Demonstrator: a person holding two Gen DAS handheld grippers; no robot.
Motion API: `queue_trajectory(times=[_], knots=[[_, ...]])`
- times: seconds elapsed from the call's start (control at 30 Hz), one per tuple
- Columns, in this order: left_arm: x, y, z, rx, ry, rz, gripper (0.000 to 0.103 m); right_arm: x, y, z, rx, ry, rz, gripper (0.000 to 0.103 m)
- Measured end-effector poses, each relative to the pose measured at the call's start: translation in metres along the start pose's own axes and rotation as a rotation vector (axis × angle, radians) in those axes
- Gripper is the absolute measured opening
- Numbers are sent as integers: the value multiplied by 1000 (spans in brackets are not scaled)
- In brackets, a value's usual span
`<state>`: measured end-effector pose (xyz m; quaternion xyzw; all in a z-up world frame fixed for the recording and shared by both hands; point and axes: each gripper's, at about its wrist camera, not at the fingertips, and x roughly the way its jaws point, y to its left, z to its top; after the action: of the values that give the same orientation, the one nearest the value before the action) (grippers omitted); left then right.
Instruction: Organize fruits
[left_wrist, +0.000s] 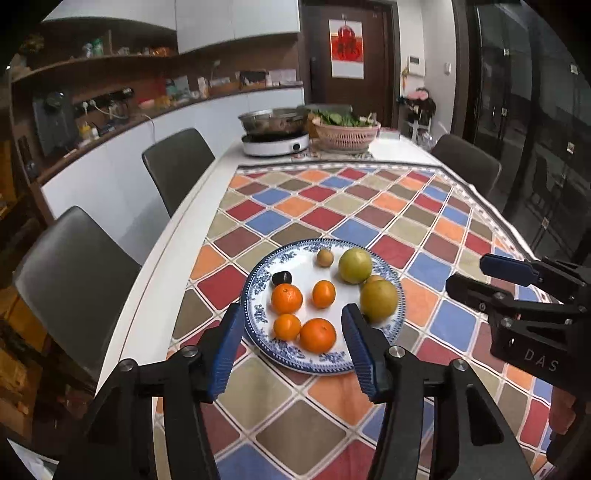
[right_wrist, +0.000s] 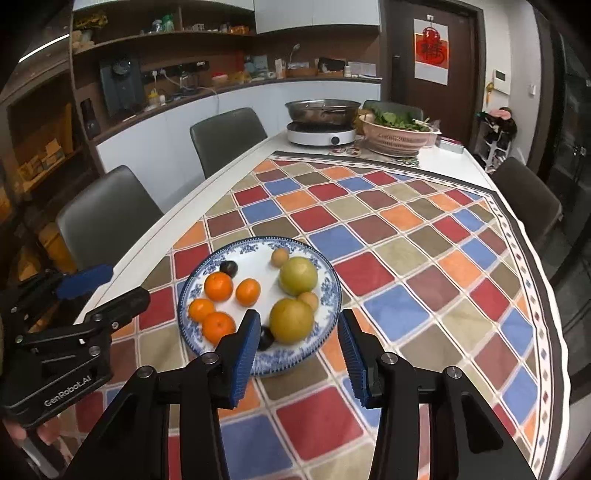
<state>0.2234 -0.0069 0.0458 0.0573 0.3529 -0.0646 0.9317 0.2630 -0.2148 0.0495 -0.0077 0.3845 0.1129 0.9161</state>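
Observation:
A blue-and-white plate (left_wrist: 258, 284) sits on the chequered tablecloth. It holds several oranges (left_wrist: 286, 298), two yellow-green round fruits (left_wrist: 355, 265), a small brown fruit (left_wrist: 325, 257) and a dark plum (left_wrist: 282, 277). My left gripper (left_wrist: 293, 308) hovers open over the plate's near edge, with nothing between its blue pads. My right gripper (right_wrist: 298, 315) is also open and empty, above the near side of the plate (right_wrist: 332, 291), by a yellow-green fruit (right_wrist: 291, 320) and a second dark plum (right_wrist: 265, 338). Each gripper shows at the edge of the other's view: right gripper (left_wrist: 480, 277), left gripper (right_wrist: 129, 282).
At the table's far end stand an induction cooker with a steel pot (left_wrist: 275, 142) and a pink basket of greens (left_wrist: 345, 134). Dark chairs (left_wrist: 177, 162) line the left side of the table, one (left_wrist: 465, 162) the right. The white table edge (left_wrist: 155, 295) runs left of the cloth.

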Motion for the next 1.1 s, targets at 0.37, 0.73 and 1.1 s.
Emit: queue_trajectory(times=[0.37, 0.73, 1.1], knots=[[-59, -4, -36, -41, -100, 50, 82, -70, 5, -46, 27, -136, -128, 82], [-98, -12, -68, -41, -141, 70, 99, -112, 14, -90, 61, -178, -129, 84], [-112, -23, -85, -30, -153, 63, 101, -129, 13, -117, 52, -223, -162, 84]])
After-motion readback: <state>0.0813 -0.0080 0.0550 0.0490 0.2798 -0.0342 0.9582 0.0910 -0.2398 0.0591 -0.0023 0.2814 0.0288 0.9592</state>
